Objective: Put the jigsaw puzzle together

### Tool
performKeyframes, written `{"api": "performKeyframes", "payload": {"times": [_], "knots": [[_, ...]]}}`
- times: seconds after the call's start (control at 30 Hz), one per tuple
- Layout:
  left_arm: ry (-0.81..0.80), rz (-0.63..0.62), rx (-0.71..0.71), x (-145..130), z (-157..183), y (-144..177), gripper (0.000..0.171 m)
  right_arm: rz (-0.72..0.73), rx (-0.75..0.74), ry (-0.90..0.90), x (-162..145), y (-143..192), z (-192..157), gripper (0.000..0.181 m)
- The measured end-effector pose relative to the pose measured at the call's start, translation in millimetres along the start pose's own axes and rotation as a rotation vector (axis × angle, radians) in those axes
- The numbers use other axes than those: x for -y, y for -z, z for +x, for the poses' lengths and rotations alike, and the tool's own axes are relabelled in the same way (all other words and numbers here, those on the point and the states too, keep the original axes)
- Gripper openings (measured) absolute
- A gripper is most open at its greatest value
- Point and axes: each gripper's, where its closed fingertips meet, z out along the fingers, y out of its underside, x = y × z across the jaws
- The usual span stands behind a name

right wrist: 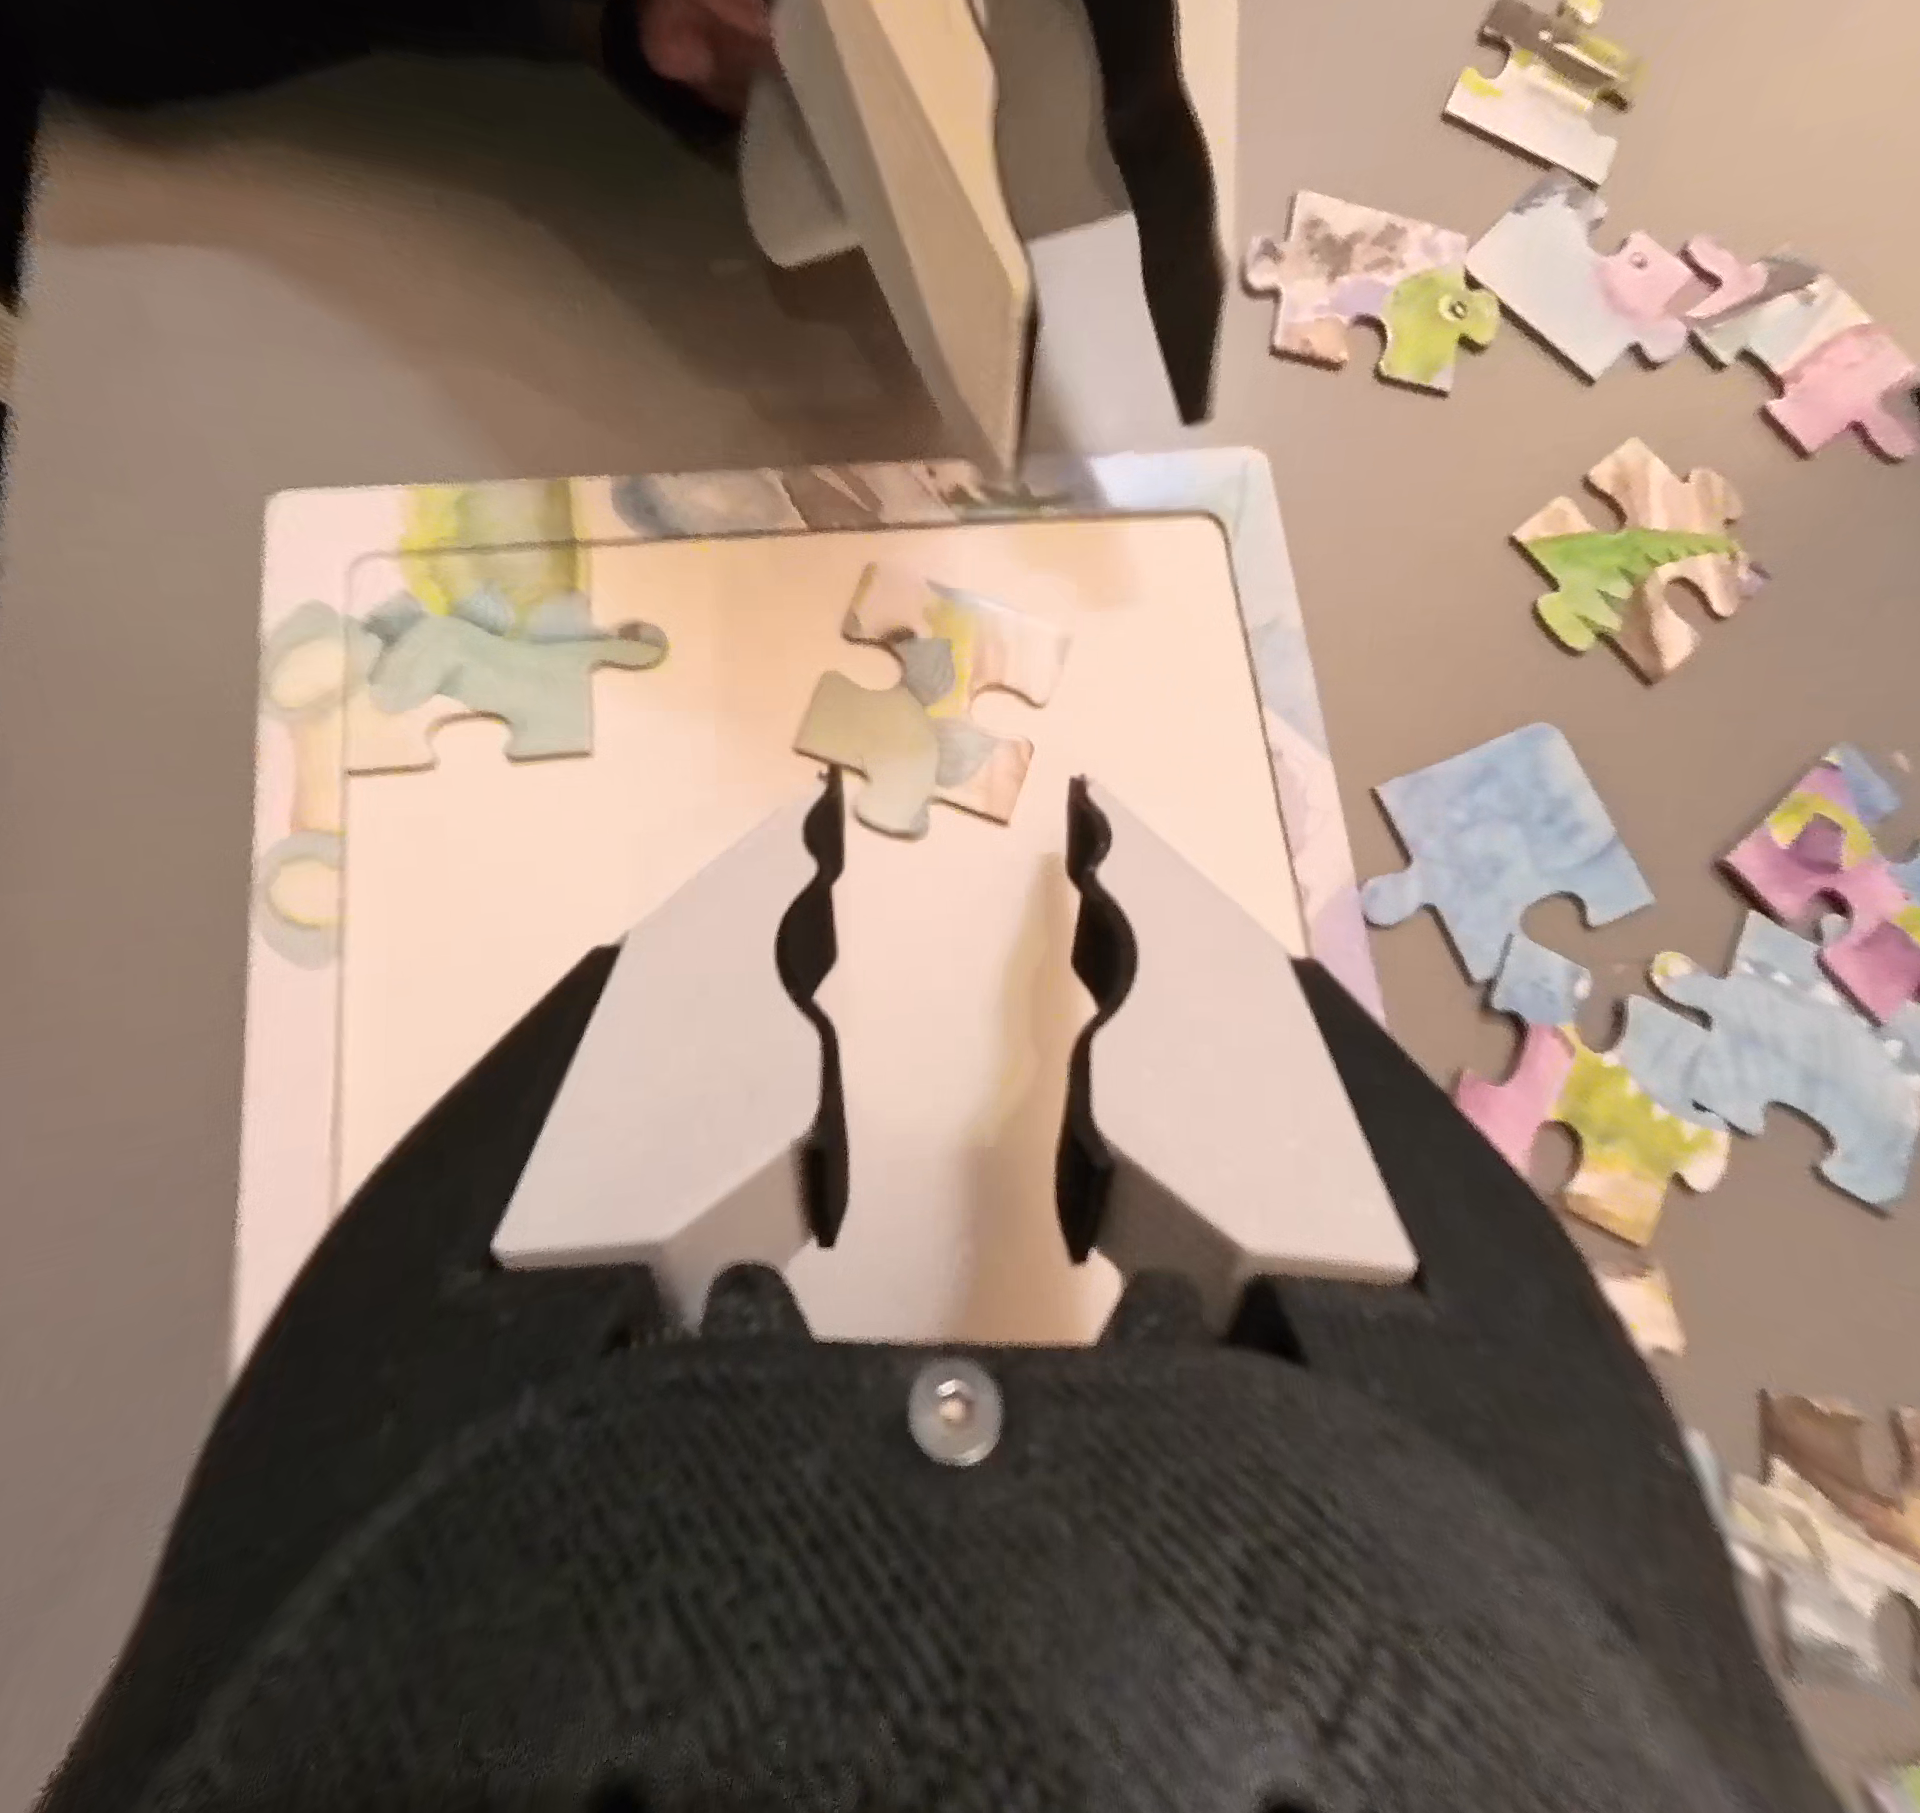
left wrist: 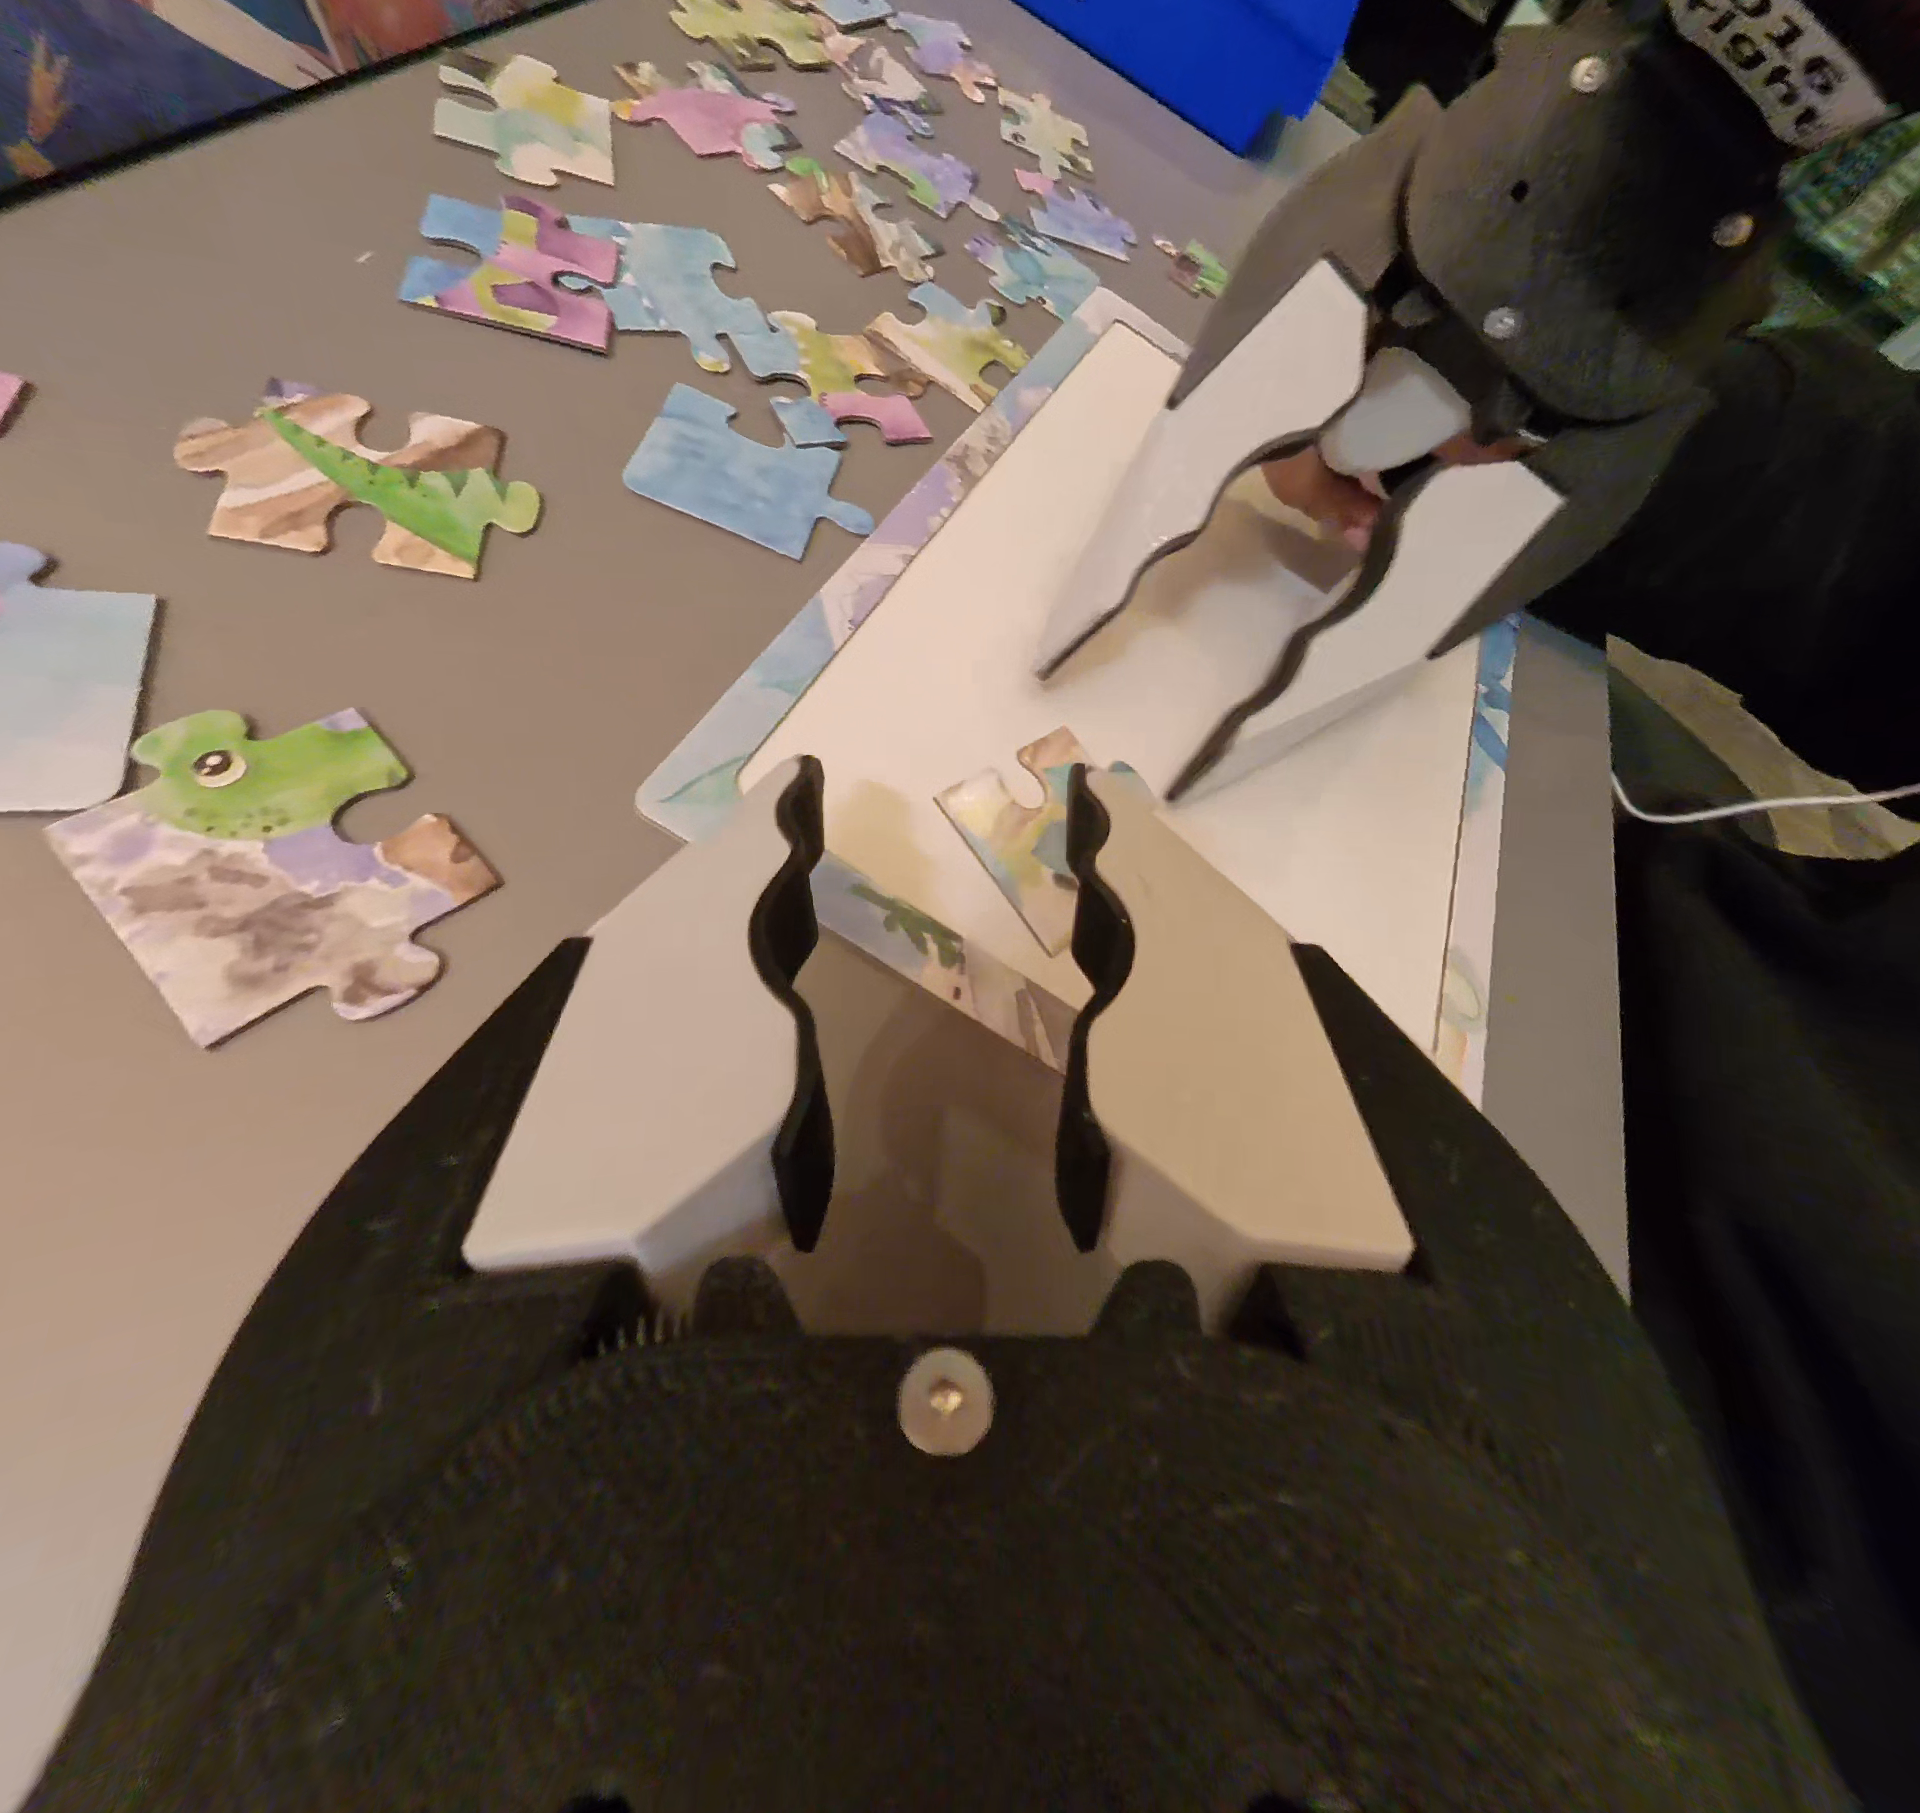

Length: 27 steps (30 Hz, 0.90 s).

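Puzzle tray (right wrist: 301, 932) lies flat on the grey table (left wrist: 520, 641), its white bed mostly bare. One pale blue-green piece (right wrist: 488, 662) is seated in the tray's far-left corner as the right wrist view shows it. A loose pair of pieces (right wrist: 940, 698), tab into notch, lies on the bed nearer the tray's right side, skewed against the frame edges.

Key relation: the pair sits just ahead of the right gripper (right wrist: 948, 797), slightly toward its left finger. That fingertip (right wrist: 824, 807) meets the pair's near edge in the picture; actual contact cannot be confirmed. The pair's long axis runs roughly away from the right gripper. Right fingers stand apart, nothing between them.

Left gripper (left wrist: 940, 787) hovers over the opposite tray rim, fingers likewise spread and empty. From its view the pair is partly hidden behind its right finger (left wrist: 1091, 859).

Judgement: the right gripper is placed to nudge or pinch the pair.

Remaining loose pieces (left wrist: 790, 205) are scattered on the table beyond the tray, including a green dinosaur-head piece (left wrist: 270, 870).
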Motion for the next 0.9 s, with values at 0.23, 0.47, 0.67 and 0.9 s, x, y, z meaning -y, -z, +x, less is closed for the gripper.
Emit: {"api": "performKeyframes", "payload": {"times": [0.23,0.47,0.67,0.9], "knots": [[0.032,-0.015,0.093,-4,-18,5,0.027,-0.012,0.089,-0.101,6,-17,-12,0.061],[0.047,-0.072,0.088,-11,-18,1,0.027,-0.044,0.044,-0.054,8,-23,-8,0.050],[0.051,-0.066,0.100,-11,-20,1,0.031,-0.015,0.062,-0.067,9,-21,-10,0.040],[0.059,-0.062,0.104,-11,-22,2,0.032,-0.046,-0.026,-0.149,4,-20,-2,0.060]]}}
